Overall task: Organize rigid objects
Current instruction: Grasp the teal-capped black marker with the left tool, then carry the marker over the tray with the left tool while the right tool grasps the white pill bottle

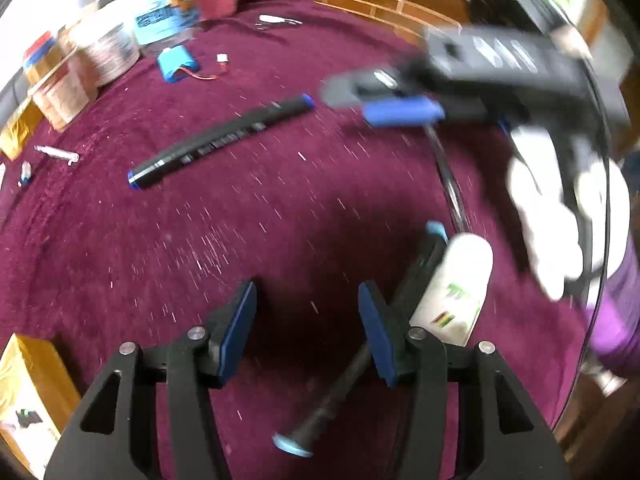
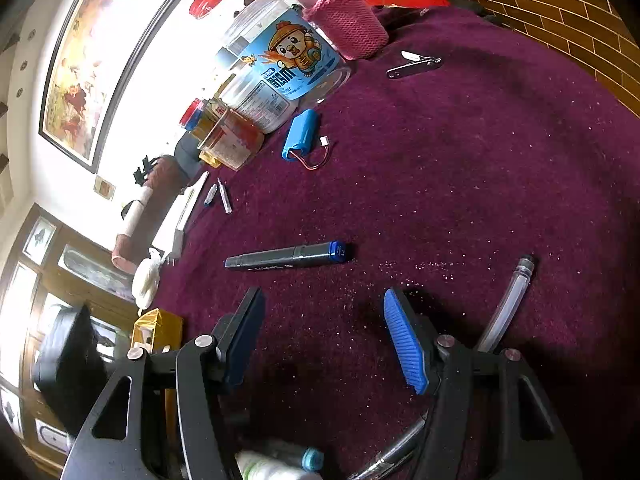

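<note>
- My left gripper (image 1: 306,322) hangs over the maroon tablecloth (image 1: 240,240) with its jaws parted and only bare cloth between the blue pads (image 1: 240,326); it is released, grasping nothing.
- Just to its right lies a second dark marker with light-blue ends (image 1: 340,396), passing under the right-hand finger, and a white tube with a green print (image 1: 460,284) lies beside that marker. Neither sits between the pads.
- My right gripper (image 2: 324,340) also stands released, its jaws apart over empty cloth.
- From the left wrist view I see the right gripper (image 1: 384,100) blurred at upper right, held by a white-gloved hand (image 1: 560,216).
- The dark marker with blue caps (image 2: 290,258) lies flat on the cloth ahead of the right gripper, well apart from its fingertips. The left wrist view shows it too (image 1: 220,142).
- A clear pen barrel (image 2: 506,304) lies just beside the right gripper's right-hand finger.
- Further back, a blue battery pack with a red wire (image 2: 301,134) rests near a clear jar with a cartoon label (image 2: 276,68).
- Nail clippers (image 2: 414,65) lie near the far edge, beside a pink knitted sleeve on a bottle (image 2: 346,20).
- 2 small vials (image 2: 218,198) lie at the cloth's left edge.
</note>
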Tool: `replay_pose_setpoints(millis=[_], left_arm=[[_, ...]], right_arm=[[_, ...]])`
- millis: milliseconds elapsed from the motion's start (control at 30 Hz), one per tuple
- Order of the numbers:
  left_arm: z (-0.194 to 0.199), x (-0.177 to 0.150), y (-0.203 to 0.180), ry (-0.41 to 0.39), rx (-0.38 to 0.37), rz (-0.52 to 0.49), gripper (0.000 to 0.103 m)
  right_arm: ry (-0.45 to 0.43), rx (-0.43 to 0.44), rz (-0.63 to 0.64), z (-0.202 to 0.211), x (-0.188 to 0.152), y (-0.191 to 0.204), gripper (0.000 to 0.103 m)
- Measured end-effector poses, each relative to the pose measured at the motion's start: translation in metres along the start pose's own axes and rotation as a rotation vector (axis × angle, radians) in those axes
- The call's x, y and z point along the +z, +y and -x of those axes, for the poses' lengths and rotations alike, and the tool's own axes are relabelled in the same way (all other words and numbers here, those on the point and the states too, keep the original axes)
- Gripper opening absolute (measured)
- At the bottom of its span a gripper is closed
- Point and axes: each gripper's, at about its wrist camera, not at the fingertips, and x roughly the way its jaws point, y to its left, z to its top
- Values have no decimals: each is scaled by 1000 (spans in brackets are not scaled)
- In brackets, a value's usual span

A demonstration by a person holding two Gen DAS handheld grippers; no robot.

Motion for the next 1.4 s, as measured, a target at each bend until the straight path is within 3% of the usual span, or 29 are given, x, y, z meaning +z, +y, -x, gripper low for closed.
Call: replay_pose_setpoints(millis=[100, 200, 500, 600, 633, 667, 733, 1000, 1033, 1133, 1267, 1400], left_arm=[[6, -17, -19, 15, 32, -59, 50], [15, -29, -26, 15, -17, -29, 50], [40, -58, -63, -99, -61, -39, 52], [25, -61, -75, -57, 7, -82, 52], [21, -62, -79, -60, 37, -101, 44], [23, -63, -82, -68, 37, -113, 28], [27, -63, -86, -64, 32, -99, 19], [23, -62, -89, -129, 53, -15, 20], [23, -63, -90, -136, 64, -17, 14], [25, -67, -88, -159, 60, 21, 12], [46, -82, -77, -232, 33, 103, 12], [92, -114, -64, -352, 22, 190, 12]], right_arm=[[-1, -2, 3, 0, 0, 1, 57], [-1, -4, 8, 0, 0, 1, 57], [-2, -4, 8, 0, 0, 1, 57], [-3, -5, 9, 0, 0, 1, 57], [-3, -5, 9, 0, 0, 1, 57], [-3, -5, 8, 0, -1, 1, 57], [-3, -4, 6, 0, -1, 1, 57], [-5, -6, 15, 0, 0, 3, 57], [-5, -5, 15, 0, 0, 2, 57], [-10, -2, 15, 0, 0, 1, 57], [-43, -35, 39, 2, 0, 3, 57], [-120, -81, 73, 13, 0, 5, 57]])
